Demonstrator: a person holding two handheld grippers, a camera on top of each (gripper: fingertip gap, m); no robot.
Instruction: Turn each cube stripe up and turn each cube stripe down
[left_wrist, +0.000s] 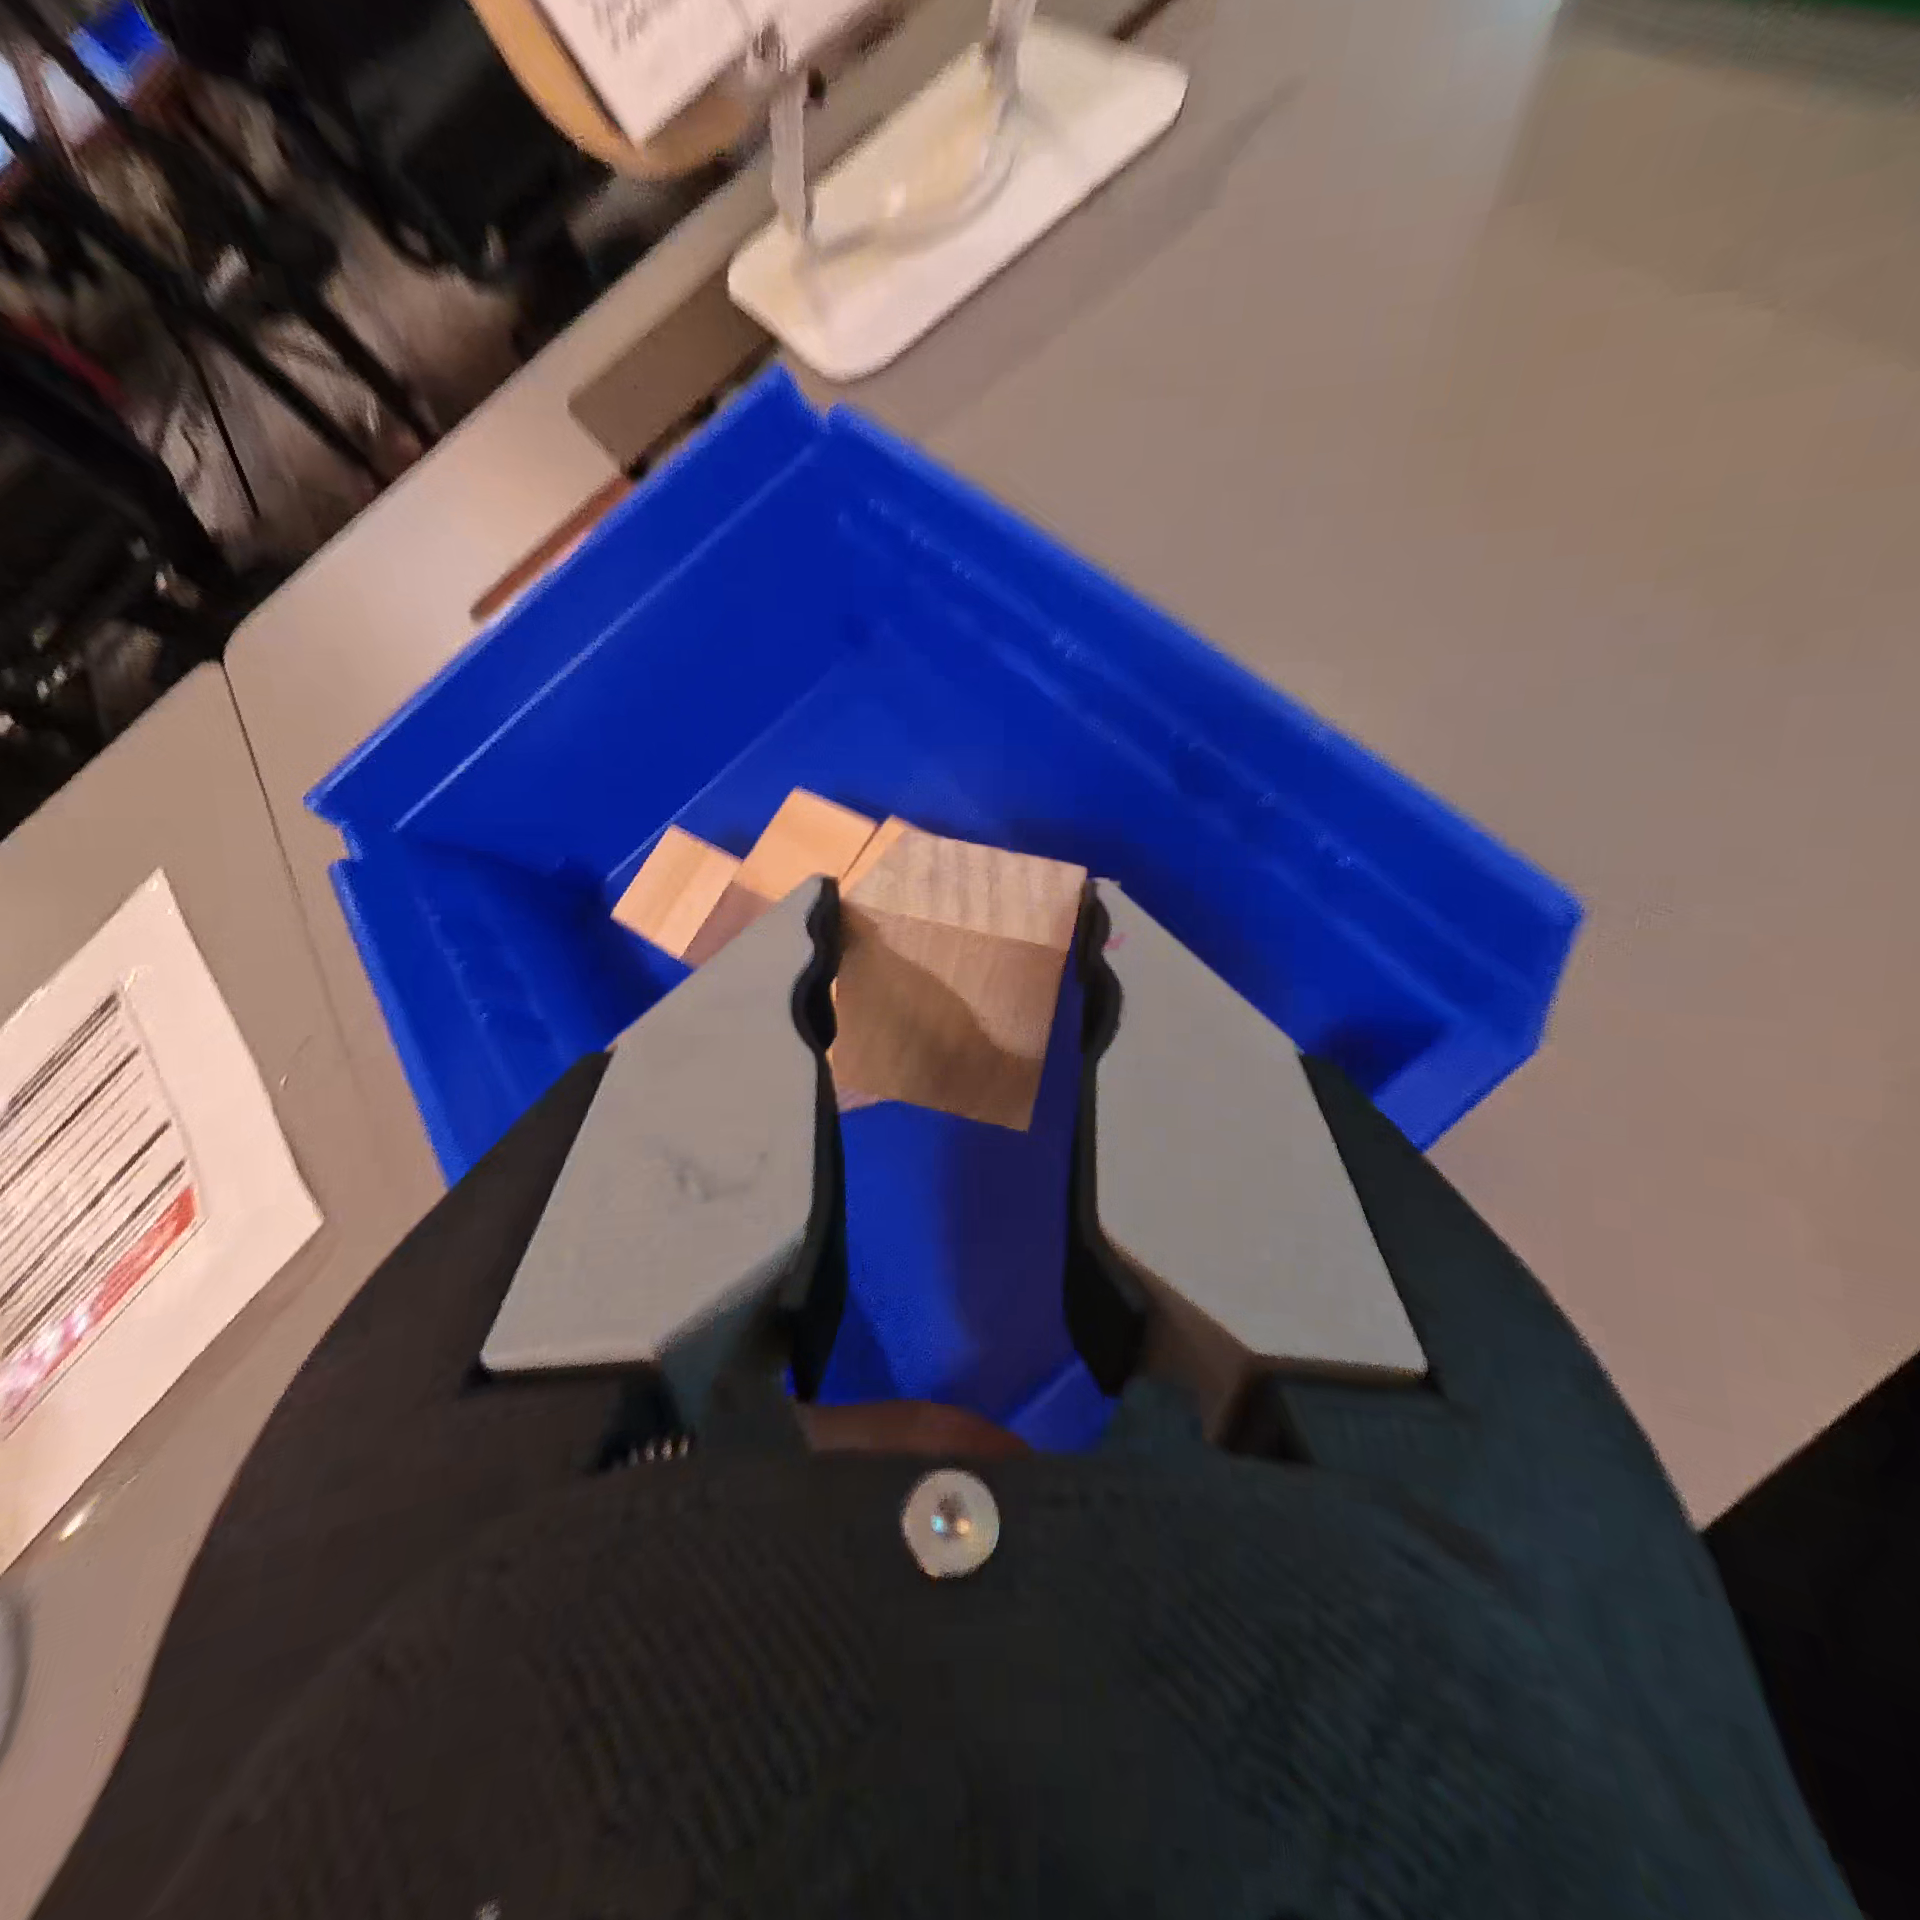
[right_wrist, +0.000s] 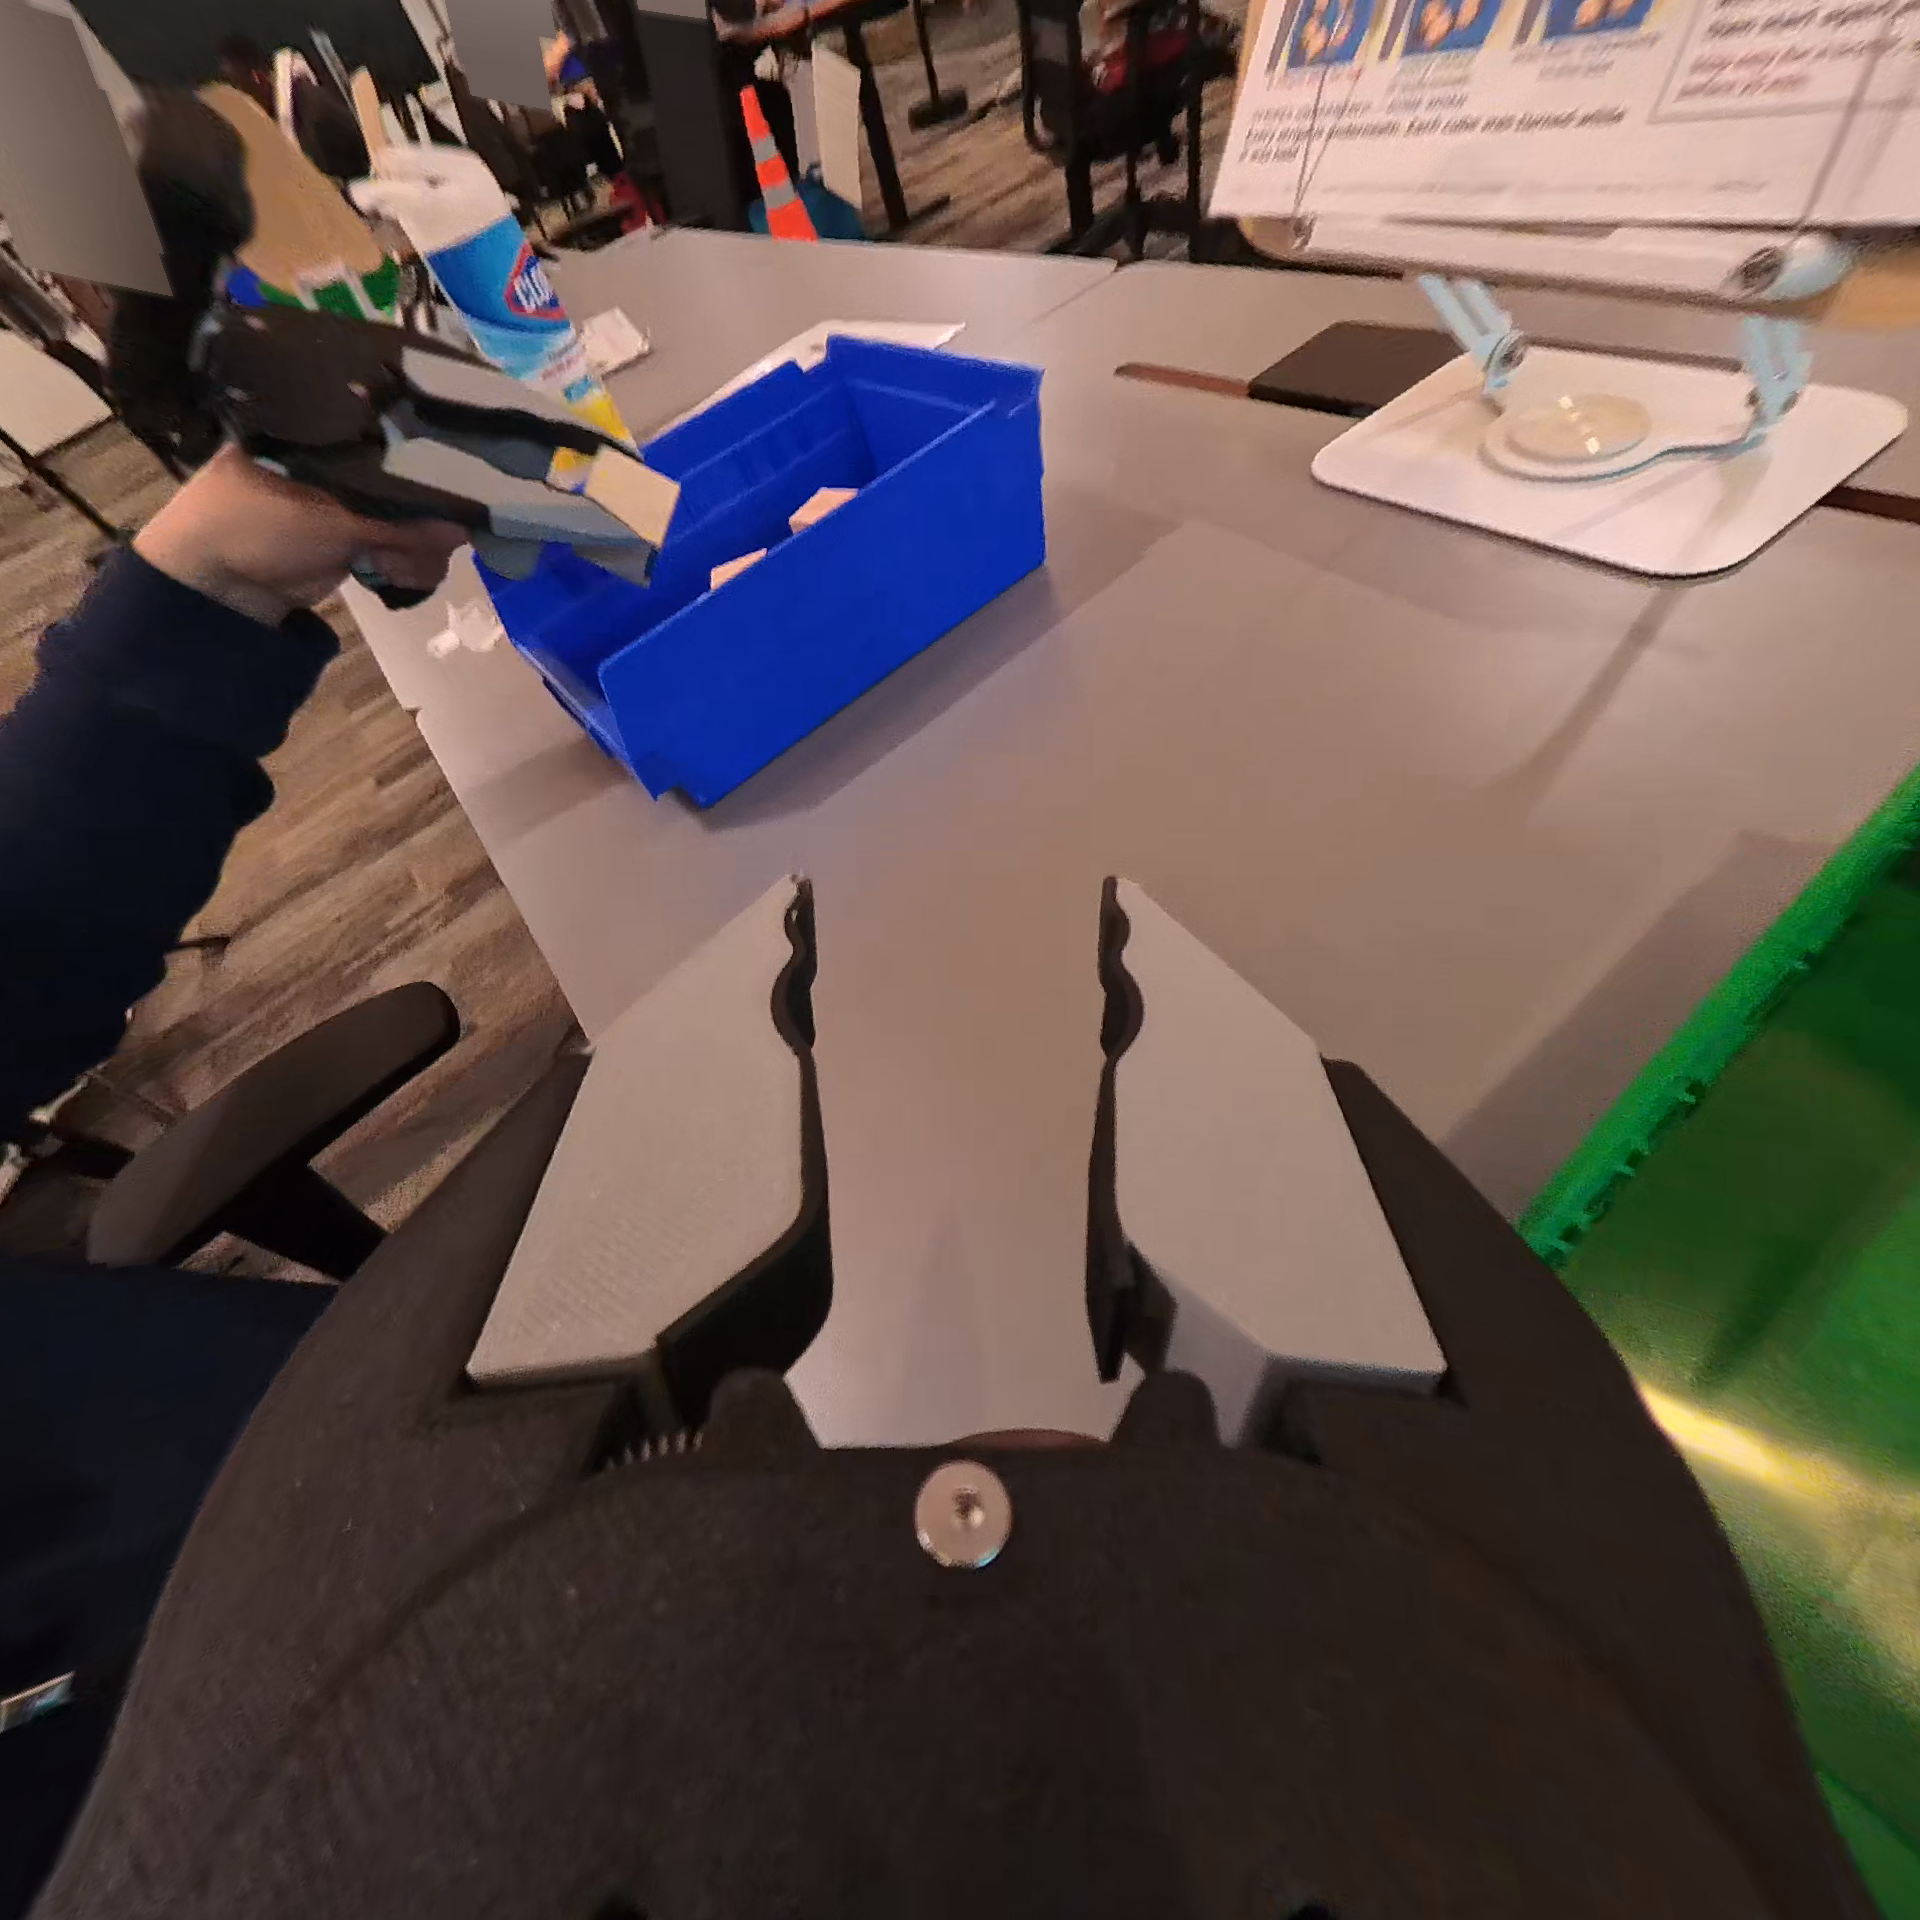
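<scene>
My left gripper (left_wrist: 954, 906) is shut on a plain wooden cube (left_wrist: 951, 977) and holds it above the open blue bin (left_wrist: 1195, 727). No stripe shows on the held cube's visible faces. Two more wooden cubes (left_wrist: 748, 873) lie on the bin floor behind it. In the right wrist view the left gripper (right_wrist: 634, 520) hovers over the bin's (right_wrist: 831, 623) near-left end with the cube (right_wrist: 629, 499) between its fingers, and cubes (right_wrist: 821, 509) show inside. My right gripper (right_wrist: 956, 894) is open and empty over the grey table, well short of the bin.
A white stand base (right_wrist: 1600, 457) holding a board stands at the back right, also in the left wrist view (left_wrist: 956, 197). A green crate (right_wrist: 1787, 1195) is at the right. A wipes canister (right_wrist: 509, 301) stands behind the bin. A printed sheet (left_wrist: 114, 1174) lies left of the bin. A chair (right_wrist: 270, 1122) is at the table's left.
</scene>
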